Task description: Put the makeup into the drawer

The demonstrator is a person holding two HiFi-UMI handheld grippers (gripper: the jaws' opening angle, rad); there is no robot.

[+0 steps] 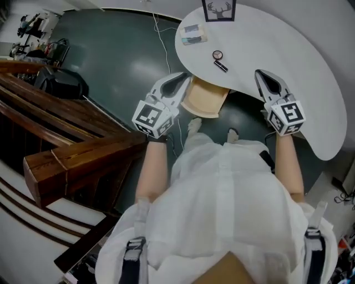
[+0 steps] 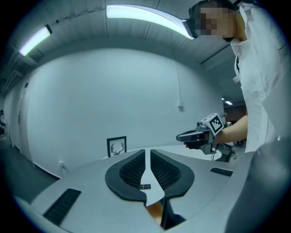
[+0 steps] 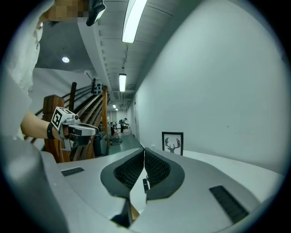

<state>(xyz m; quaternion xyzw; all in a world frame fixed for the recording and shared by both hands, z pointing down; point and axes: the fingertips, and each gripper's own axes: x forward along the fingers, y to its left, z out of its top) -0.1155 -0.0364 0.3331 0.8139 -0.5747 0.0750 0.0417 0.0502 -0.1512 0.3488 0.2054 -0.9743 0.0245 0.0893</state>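
Observation:
On the white curved table [image 1: 288,50] lie a round compact [image 1: 217,55], a dark lipstick tube [image 1: 221,66] and a flat makeup palette [image 1: 194,34]. Below the table's near edge a light wooden drawer [image 1: 206,99] stands pulled out. My left gripper [image 1: 180,77] hovers at the drawer's left corner, shut and holding nothing. My right gripper [image 1: 262,74] hangs over the table edge right of the drawer, jaws together and nothing in them. In the left gripper view the closed jaws [image 2: 148,151] frame the small dark tube [image 2: 145,186] lying on the table beyond them.
A framed deer picture [image 1: 219,10] stands at the table's far edge. A white cable [image 1: 163,44] runs down the dark floor on the left. Wooden stair rails and a post [image 1: 66,161] stand close on the left. The person's body fills the lower view.

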